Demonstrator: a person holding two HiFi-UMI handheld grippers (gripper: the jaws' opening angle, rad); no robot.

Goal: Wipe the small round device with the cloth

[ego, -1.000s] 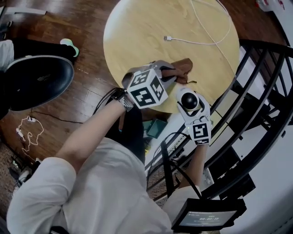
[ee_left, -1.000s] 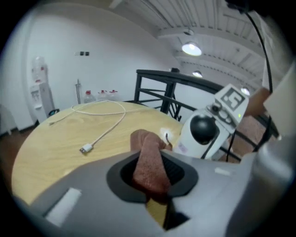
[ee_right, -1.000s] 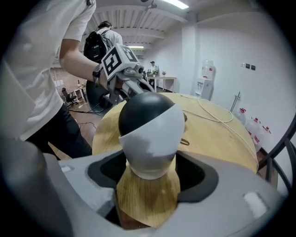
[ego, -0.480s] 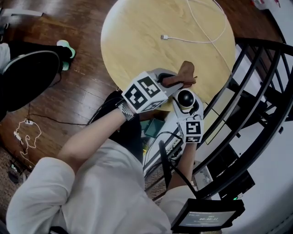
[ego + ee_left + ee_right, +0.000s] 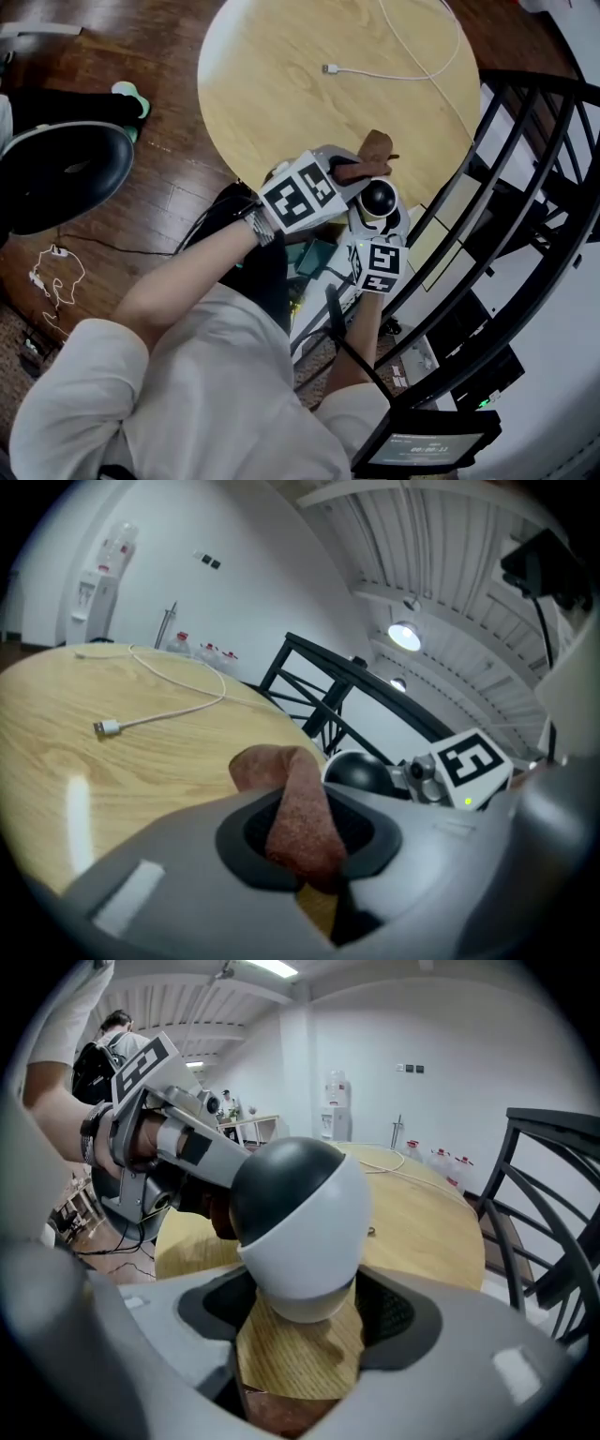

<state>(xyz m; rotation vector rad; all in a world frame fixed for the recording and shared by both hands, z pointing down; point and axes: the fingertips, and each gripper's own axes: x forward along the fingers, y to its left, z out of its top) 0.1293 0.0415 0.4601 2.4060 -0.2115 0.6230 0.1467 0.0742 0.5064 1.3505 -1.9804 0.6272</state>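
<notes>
The small round device [image 5: 378,199], a white ball with a black dome, sits between the jaws of my right gripper [image 5: 378,214], which is shut on its white lower half [image 5: 302,1241]. My left gripper [image 5: 349,169] is shut on a brown cloth [image 5: 371,152]; the cloth [image 5: 298,810] hangs folded between the jaws. The cloth's free end lies right beside the device's black dome [image 5: 358,772], at its far side. Whether they touch I cannot tell. Both are held over the near edge of the round wooden table [image 5: 281,84]. In the right gripper view my left gripper [image 5: 187,1147] reaches in behind the device.
A white charging cable [image 5: 394,66] curls over the far half of the table. A black metal railing [image 5: 525,187] runs close along the right. A dark round chair [image 5: 66,173] stands on the wooden floor at left. Cables and a green object [image 5: 319,261] lie below the table edge.
My left gripper has rolled and brought the cloth closer against the device's dome. The right gripper has turned the device a little while staying in the same spot.
</notes>
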